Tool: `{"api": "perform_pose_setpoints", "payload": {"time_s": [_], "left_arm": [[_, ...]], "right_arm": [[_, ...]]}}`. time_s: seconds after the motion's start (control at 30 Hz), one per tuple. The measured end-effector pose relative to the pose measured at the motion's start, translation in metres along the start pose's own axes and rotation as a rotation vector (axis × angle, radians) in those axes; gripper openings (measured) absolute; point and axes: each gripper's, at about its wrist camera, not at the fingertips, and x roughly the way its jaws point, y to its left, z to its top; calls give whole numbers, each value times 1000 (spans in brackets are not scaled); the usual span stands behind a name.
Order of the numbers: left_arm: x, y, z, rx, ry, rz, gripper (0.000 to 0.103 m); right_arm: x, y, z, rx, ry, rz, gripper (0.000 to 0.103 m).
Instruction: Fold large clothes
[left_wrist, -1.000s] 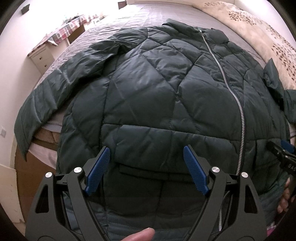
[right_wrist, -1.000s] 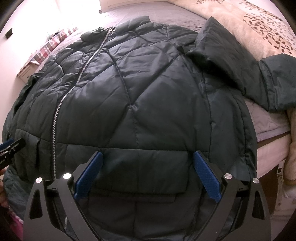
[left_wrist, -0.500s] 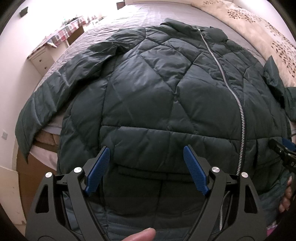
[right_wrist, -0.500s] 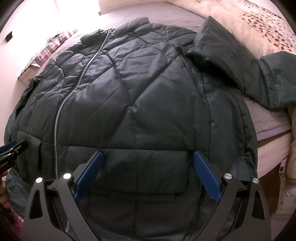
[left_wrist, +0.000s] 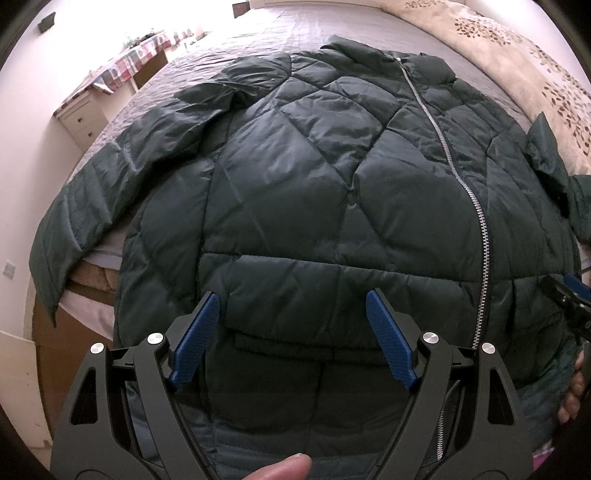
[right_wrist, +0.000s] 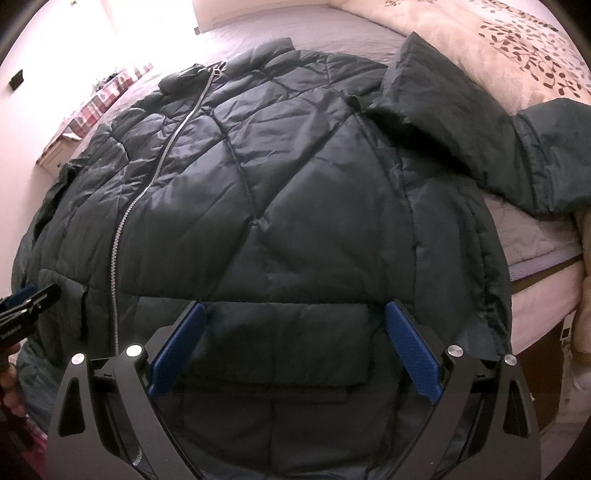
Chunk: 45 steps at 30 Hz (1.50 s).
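Observation:
A dark green quilted puffer jacket (left_wrist: 314, 184) (right_wrist: 295, 192) lies front up on a bed, zipped, with its silver zipper (left_wrist: 476, 206) (right_wrist: 147, 184) running from collar to hem. Its hem hangs over the near bed edge. One sleeve (left_wrist: 92, 206) spreads out to the left; the other sleeve (right_wrist: 480, 140) lies out to the right. My left gripper (left_wrist: 293, 310) hovers open above the left pocket flap, nothing between its blue pads. My right gripper (right_wrist: 295, 321) stands open above the right pocket flap, also holding nothing. Each gripper's tip shows at the other view's edge.
The bed (left_wrist: 295, 33) has a grey quilted cover, with a beige leaf-print blanket (left_wrist: 517, 55) along its right side. A white nightstand (left_wrist: 81, 118) and a table with a checked cloth (left_wrist: 125, 62) stand at the far left wall. A thumb (left_wrist: 280, 467) shows at the bottom.
Both views have drawn back a little from the jacket, so more of the bed beyond the collar shows. The jacket lies as before and both grippers stay open.

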Motion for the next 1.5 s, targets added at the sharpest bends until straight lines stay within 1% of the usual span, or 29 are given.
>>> {"api": "perform_pose_setpoints", "payload": {"time_s": [0.23,0.43,0.73,0.9,0.97,1.1,1.13,1.2,1.23,1.27,1.3,1.4,1.47,1.5], "left_arm": [[-2,3,8,-18,4,-11,81],[-7,3,17,-21,-13,-16,81],[-15,0,28,-15,-33,-15,81],[-15,-1,29,-12,-28,-9,81],[-15,-2,28,-12,-24,-9,81],[-13,-4,24,-8,-16,-9,81],[-13,-4,23,-5,-15,-8,81],[-13,-5,21,1,-13,-7,81],[-13,-6,21,2,-12,-8,81],[-13,-6,21,4,-11,-7,81],[-13,-7,21,5,-11,-7,81],[-13,-8,20,6,-10,-10,81],[-13,-7,19,7,-7,-11,81],[-12,-7,19,7,-6,-11,81]], "right_arm": [[-14,-17,6,58,-40,-7,94],[-29,-47,13,132,-87,-45,94],[-49,-111,25,271,-162,-129,94],[-62,-154,30,332,-214,-212,94],[-65,-171,31,360,-231,-237,91],[-70,-205,35,430,-250,-238,88],[-71,-213,36,452,-256,-238,87],[-72,-225,37,484,-263,-235,77],[-71,-230,38,499,-263,-225,70],[-68,-236,40,515,-257,-213,67],[-65,-242,41,531,-253,-207,66],[-58,-250,43,564,-255,-207,59],[-54,-254,44,584,-261,-201,42],[-54,-256,44,594,-270,-193,38]]}}
